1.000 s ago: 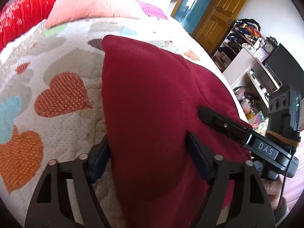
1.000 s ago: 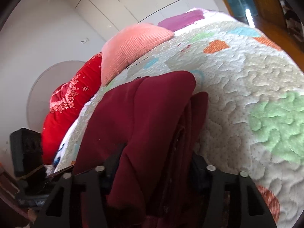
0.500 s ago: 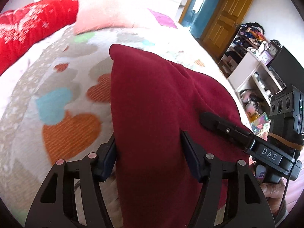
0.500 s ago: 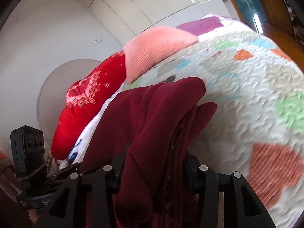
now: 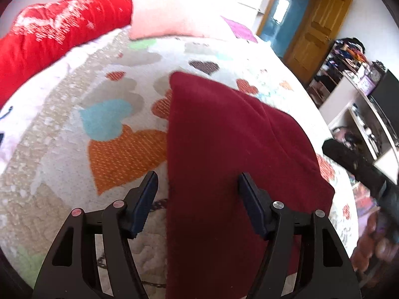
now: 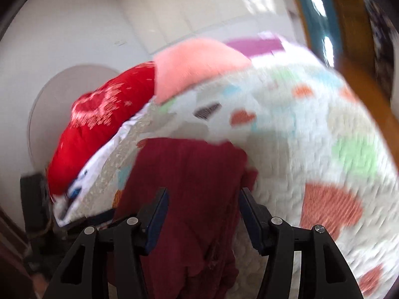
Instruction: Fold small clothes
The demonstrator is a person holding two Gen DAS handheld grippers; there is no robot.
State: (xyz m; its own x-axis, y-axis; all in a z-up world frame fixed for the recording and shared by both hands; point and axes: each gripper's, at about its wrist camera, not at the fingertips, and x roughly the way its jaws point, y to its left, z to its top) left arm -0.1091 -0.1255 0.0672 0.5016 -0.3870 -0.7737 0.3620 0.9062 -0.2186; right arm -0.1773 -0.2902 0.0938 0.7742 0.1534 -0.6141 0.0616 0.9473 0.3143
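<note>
A dark red garment (image 5: 224,149) lies folded on the heart-patterned quilt (image 5: 74,149); it also shows in the right wrist view (image 6: 189,174). My left gripper (image 5: 198,194) is open, its jaws wide apart over the garment's near left edge. My right gripper (image 6: 203,206) is open too, its jaws either side of the garment's near end, where the cloth is bunched. The right wrist view is blurred by motion. The other gripper shows as a dark blur at the right of the left wrist view (image 5: 359,167).
A red pillow (image 5: 54,37) and a pink pillow (image 5: 162,22) lie at the head of the bed. White shelves (image 5: 361,114) and a wooden door (image 5: 316,32) stand to the right of the bed.
Both grippers have opened and pulled back from the garment. It was bunched and lifted between the jaws; now it lies flatter on the quilt. The right gripper has moved away from the left.
</note>
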